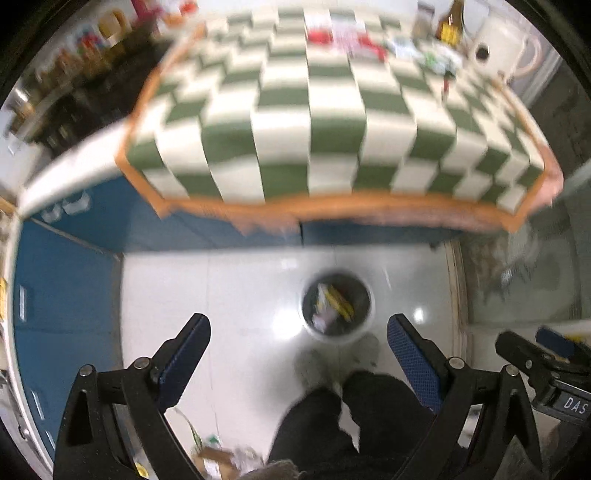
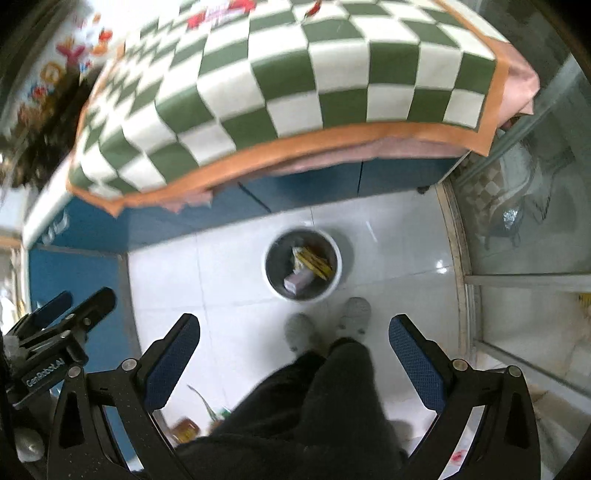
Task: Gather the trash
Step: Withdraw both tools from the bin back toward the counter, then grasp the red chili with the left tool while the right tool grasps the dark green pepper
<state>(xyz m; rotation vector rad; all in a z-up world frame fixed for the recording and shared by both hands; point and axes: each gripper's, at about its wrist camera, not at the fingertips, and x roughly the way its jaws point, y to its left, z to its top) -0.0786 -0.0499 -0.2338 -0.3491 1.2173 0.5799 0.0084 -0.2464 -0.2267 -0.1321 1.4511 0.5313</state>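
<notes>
A round trash bin stands on the white tiled floor in front of the table; it holds yellow and white wrappers. It also shows in the right wrist view. My left gripper is open and empty, held high above the floor near the bin. My right gripper is open and empty, also high above the floor. Several pieces of trash lie at the far end of the green-and-white checkered tablecloth. The red trash also shows at the top of the right wrist view.
Blue cabinets stand under the counter at left. The person's legs and grey slippers are just below the bin. A glass door is at right. Some litter lies on the floor near my feet.
</notes>
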